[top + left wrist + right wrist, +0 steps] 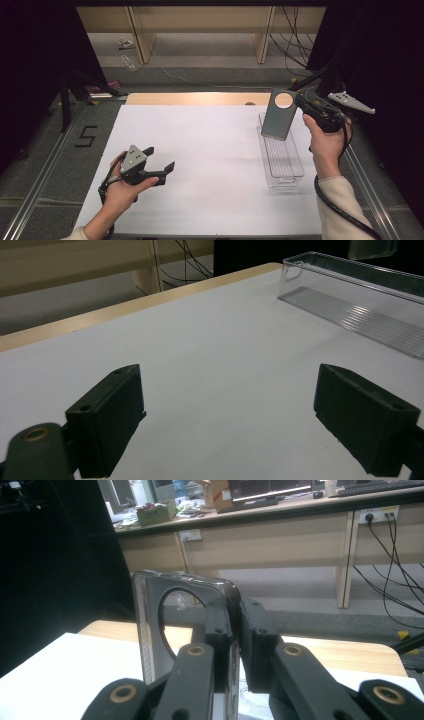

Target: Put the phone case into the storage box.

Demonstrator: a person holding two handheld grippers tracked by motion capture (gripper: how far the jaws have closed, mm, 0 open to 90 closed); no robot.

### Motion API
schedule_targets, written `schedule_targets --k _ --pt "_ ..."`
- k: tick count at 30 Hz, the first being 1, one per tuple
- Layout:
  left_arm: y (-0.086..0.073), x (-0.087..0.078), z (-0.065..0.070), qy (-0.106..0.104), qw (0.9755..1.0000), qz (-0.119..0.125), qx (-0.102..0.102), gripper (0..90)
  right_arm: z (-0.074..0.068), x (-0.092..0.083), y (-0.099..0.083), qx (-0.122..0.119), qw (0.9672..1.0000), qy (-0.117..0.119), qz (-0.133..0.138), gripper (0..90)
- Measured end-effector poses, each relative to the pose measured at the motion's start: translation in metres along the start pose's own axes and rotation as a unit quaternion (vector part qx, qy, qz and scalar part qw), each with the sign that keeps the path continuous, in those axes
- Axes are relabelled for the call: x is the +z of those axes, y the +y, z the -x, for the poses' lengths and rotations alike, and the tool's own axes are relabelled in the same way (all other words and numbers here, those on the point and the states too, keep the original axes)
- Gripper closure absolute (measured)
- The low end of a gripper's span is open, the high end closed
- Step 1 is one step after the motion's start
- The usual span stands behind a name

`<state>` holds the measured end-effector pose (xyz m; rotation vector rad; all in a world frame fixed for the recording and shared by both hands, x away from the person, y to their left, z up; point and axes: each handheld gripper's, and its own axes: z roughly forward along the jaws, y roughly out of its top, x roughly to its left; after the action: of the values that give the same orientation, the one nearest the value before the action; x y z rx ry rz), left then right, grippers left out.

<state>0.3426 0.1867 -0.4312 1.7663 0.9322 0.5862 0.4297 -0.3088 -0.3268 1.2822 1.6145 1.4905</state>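
Right claw (302, 102) clamping flat grey lid (279, 116), round hole, above ribbed clear tray (282, 165)

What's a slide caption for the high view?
Right tool holds a grey phone case above the clear tray; left tool open over the white table.

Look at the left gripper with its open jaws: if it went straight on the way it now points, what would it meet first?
Probably the clear plastic tray. The left gripper points across bare white table, and the tray lies ahead toward the right. Depth is unclear, so it might pass just beside the tray's near end.
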Motion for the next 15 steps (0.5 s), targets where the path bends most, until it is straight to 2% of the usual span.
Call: schedule_targets --k 15 --pt "0.0 0.0001 0.0 0.0 1.0 0.0 0.0 12.1 0.0033 -0.0013 0.0013 -0.002 1.0 -0.004 0.004 83.7"
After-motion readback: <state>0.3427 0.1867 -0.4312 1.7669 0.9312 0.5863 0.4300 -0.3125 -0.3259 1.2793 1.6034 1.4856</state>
